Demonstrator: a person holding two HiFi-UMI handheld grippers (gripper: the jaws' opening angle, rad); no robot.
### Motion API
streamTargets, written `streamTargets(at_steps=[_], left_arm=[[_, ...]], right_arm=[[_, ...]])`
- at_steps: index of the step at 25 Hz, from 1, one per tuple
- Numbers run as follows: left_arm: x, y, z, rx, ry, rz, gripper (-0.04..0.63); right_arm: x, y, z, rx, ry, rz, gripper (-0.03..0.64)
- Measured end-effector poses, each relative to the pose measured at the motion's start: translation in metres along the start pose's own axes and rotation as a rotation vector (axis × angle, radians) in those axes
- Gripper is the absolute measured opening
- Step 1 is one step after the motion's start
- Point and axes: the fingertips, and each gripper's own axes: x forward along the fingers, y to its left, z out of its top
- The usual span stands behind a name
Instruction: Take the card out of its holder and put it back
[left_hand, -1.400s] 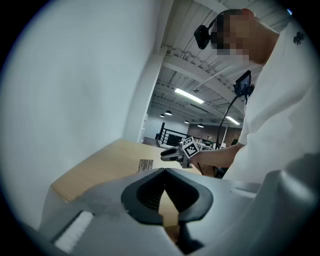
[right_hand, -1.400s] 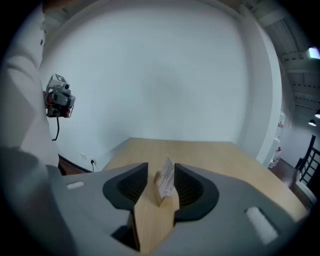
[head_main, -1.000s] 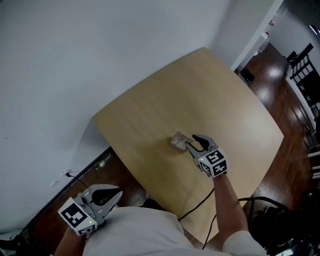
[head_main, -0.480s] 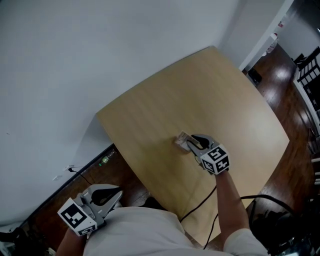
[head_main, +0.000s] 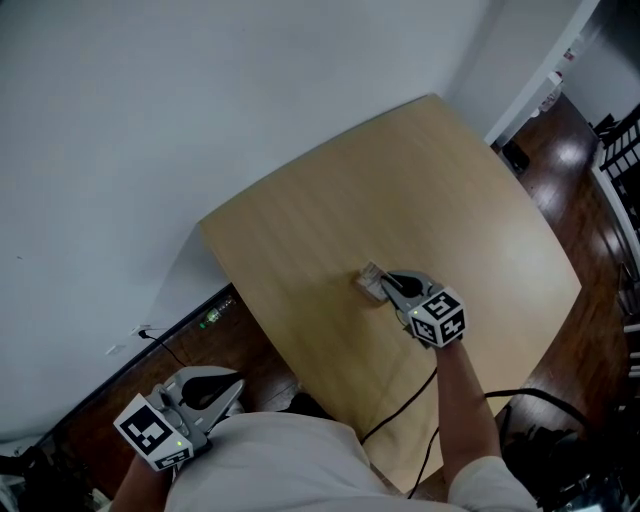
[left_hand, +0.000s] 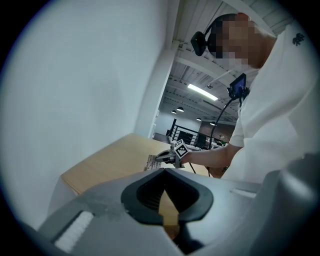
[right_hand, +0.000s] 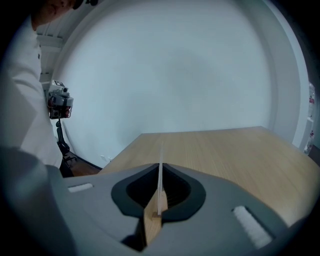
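Observation:
A small pale card (head_main: 368, 281) stands on the light wooden table (head_main: 450, 180) near its middle. My right gripper (head_main: 384, 285) reaches it from the right and is shut on it. In the right gripper view the card (right_hand: 161, 152) shows edge-on as a thin white strip pinched between the closed tips of the right gripper (right_hand: 160, 169). Its holder cannot be told apart from the card. My left gripper (head_main: 230, 386) hangs off the table at the lower left, shut and empty. From the left gripper view (left_hand: 165, 171), the card (left_hand: 151, 162) and right gripper (left_hand: 162, 158) appear far off.
A white wall runs behind the table's far edge. Dark wooden floor surrounds the table, with a black cable (head_main: 400, 412) trailing off the near edge and a black chair (head_main: 622, 150) at the far right. A device with green lights (head_main: 210, 320) lies on the floor by the wall.
The right gripper's jaws, open around the card a second ago, have come together on it. The left gripper has stayed where it was.

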Motion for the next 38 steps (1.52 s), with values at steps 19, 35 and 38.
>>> streamTargets(at_steps=[19,35,38], left_arm=[[-0.025,-0.006,-0.009,0.027,-0.064,-0.033,0.003],[-0.127,0.002,-0.044,0.060,-0.152,-0.063,0.003],[-0.158,0.006,-0.055,0.063,-0.171,-0.059,0.003]], right_arm=[[-0.044,0.026,0.064,-0.101,-0.069,-0.077,0.021],[-0.048,0.184,0.117,-0.187,-0.094,-0.106,0.021],[-0.044,0.231,0.126,-0.200,-0.105,-0.100,0.021]])
